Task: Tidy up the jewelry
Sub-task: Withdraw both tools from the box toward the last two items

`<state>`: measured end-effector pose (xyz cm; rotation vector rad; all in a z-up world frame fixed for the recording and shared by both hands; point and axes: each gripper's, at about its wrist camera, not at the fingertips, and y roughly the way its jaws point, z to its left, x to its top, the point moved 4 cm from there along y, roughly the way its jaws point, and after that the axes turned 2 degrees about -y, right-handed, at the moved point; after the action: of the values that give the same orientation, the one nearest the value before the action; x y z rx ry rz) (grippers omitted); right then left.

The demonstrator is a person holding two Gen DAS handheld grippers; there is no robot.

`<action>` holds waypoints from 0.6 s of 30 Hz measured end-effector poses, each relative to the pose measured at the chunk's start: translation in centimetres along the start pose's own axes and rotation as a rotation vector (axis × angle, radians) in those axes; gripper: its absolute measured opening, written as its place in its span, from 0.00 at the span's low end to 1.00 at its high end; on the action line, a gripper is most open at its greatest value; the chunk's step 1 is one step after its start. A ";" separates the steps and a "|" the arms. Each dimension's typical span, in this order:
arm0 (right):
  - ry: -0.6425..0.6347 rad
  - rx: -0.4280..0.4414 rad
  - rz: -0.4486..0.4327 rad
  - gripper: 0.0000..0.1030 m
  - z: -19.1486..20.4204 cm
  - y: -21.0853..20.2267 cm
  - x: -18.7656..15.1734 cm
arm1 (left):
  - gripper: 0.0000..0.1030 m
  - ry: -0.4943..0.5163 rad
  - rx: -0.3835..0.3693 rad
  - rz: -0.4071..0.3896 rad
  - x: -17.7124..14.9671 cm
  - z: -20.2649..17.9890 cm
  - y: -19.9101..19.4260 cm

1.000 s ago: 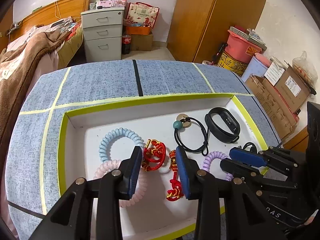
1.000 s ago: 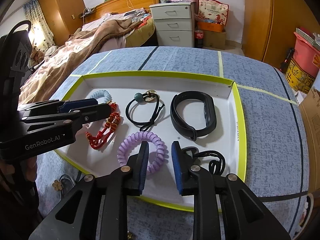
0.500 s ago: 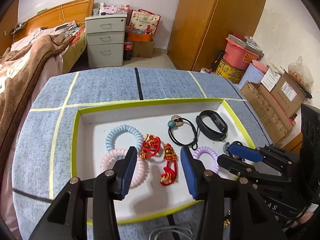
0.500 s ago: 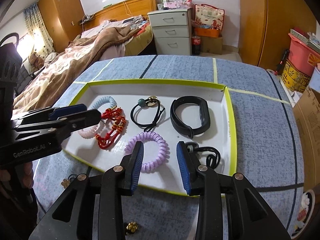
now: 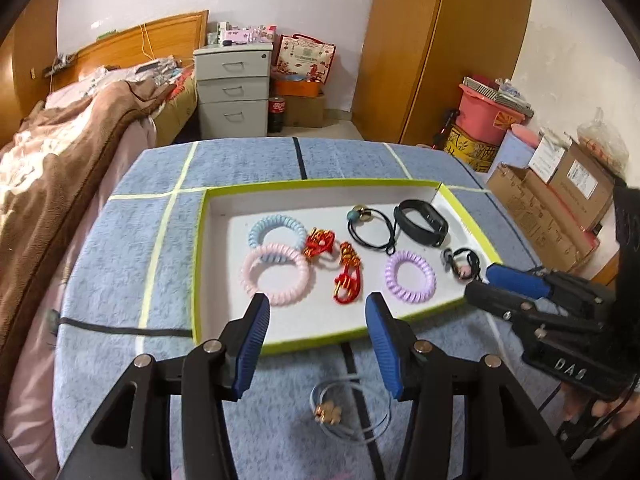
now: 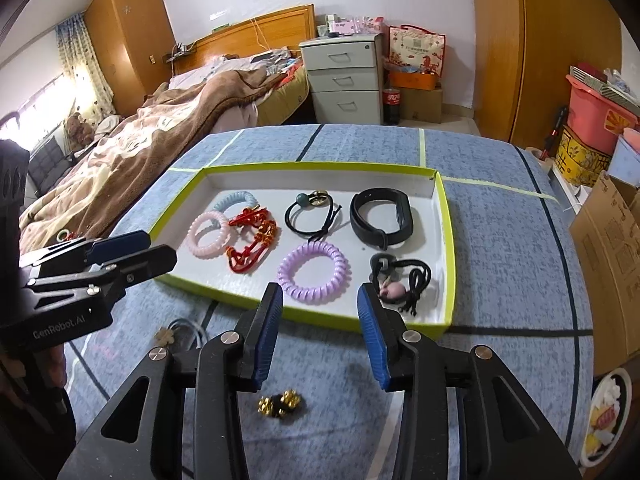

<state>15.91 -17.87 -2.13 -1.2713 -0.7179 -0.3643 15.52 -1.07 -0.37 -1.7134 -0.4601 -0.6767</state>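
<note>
Two grippers, left gripper [image 5: 316, 340] and right gripper [image 6: 320, 330], hang released and empty (jaws just opened) short of the tray [image 5: 320, 342], likely lining up the loose ring [image 5: 350, 414] and gold charm [image 6: 280, 402] outside it.

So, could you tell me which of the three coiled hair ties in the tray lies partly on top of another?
The pink coil: its far edge overlaps the blue coil, while the purple coil lies alone.
</note>
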 end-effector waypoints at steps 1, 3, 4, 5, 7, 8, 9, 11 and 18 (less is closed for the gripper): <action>0.001 -0.001 -0.001 0.39 0.1 -0.1 -0.1 | 0.50 -0.002 0.002 0.001 -0.3 0.0 -0.2; 0.003 -0.005 -0.006 0.39 0.2 -0.5 -0.5 | 0.51 -0.010 -0.008 -0.002 -0.8 0.0 -0.6; 0.003 -0.006 -0.007 0.39 0.2 -0.7 -0.6 | 0.51 -0.016 -0.007 -0.002 -1.0 0.1 -0.9; 0.002 -0.007 -0.008 0.39 0.3 -0.8 -0.8 | 0.51 -0.018 -0.005 -0.003 -1.2 0.1 -1.1; 0.000 -0.007 -0.009 0.39 0.4 -1.1 -1.2 | 0.51 -0.023 0.007 -0.011 -1.7 0.2 -1.5; -0.002 -0.006 -0.009 0.39 0.5 -1.3 -1.4 | 0.51 -0.021 0.013 -0.013 -2.0 0.3 -1.8; -0.004 -0.005 -0.008 0.40 0.6 -1.4 -1.7 | 0.51 -0.024 0.015 -0.015 -2.3 0.4 -1.9; -0.007 -0.004 -0.006 0.40 0.7 -1.6 -2.3 | 0.52 -0.044 0.005 -0.018 -2.9 0.5 -2.3; 0.002 -0.005 0.011 0.54 1.0 -2.0 -4.6 | 0.55 -0.095 0.006 -0.025 -5.3 1.8 -3.6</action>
<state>11.00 -18.07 -3.64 -1.2789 -0.7083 -0.3580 9.61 1.75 -1.49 -1.7418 -0.5508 -0.6131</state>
